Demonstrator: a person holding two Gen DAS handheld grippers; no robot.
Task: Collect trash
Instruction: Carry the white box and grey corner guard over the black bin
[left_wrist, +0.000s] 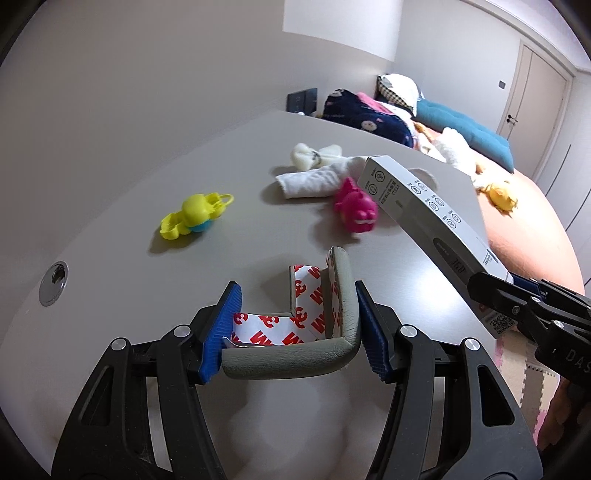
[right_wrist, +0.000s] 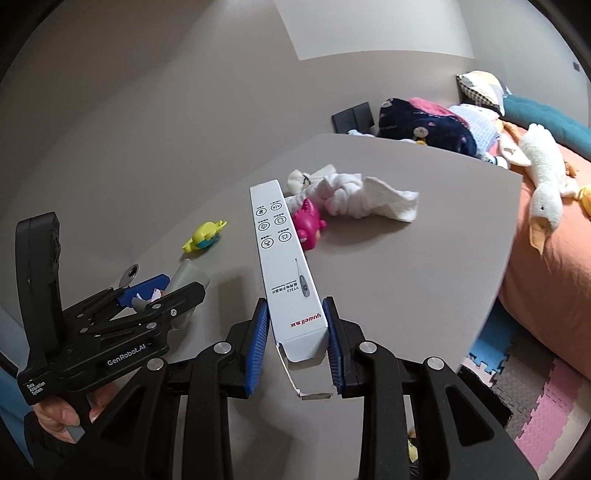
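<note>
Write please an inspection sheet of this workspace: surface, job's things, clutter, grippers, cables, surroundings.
Surface: grey table, cable hole at its edge.
Job's things: grey corner guard with printed backing; white thermometer box, end flap open.
Clutter: yellow toy, pink toy, white cloth.
Grippers: left hand-held gripper shut on corner guard; right hand-held gripper shut on thermometer box.
Cables: nothing seen.
Surroundings: bed with plush goose, foam floor mats.
</note>
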